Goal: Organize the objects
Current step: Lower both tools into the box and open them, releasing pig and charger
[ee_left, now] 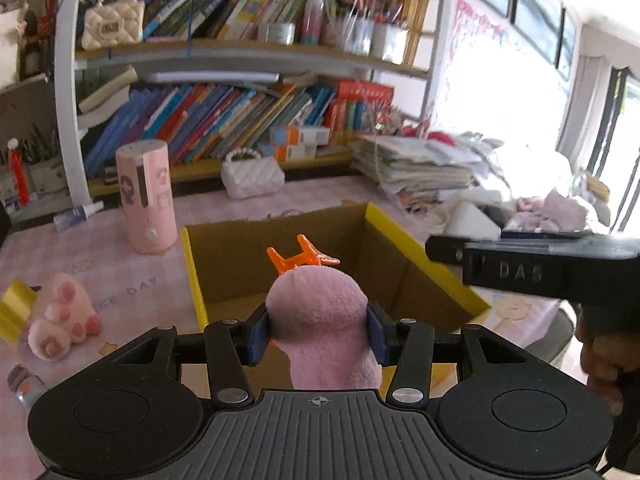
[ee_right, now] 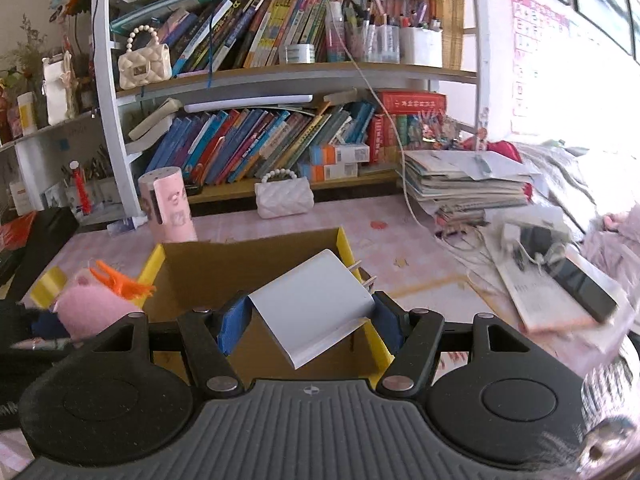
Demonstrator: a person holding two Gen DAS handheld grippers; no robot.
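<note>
My left gripper [ee_left: 319,334] is shut on a pink plush toy [ee_left: 320,320] with orange antlers, held above the near edge of an open cardboard box [ee_left: 224,264] with yellow flaps. In the left wrist view the right gripper's black body [ee_left: 520,264] reaches in from the right, over the box's right wall. My right gripper [ee_right: 308,320] is shut on a white plug charger [ee_right: 312,304], its metal prongs pointing away, above the same cardboard box [ee_right: 208,268]. The pink plush toy [ee_right: 96,308] shows at the left of the right wrist view.
A pink cylinder [ee_left: 146,196] and a white quilted purse [ee_left: 252,178] stand behind the box. A pink plush slipper [ee_left: 60,320] lies left of it. Stacked papers [ee_right: 468,184], a book and a phone [ee_right: 580,284] lie at the right. Bookshelves [ee_right: 280,76] fill the back.
</note>
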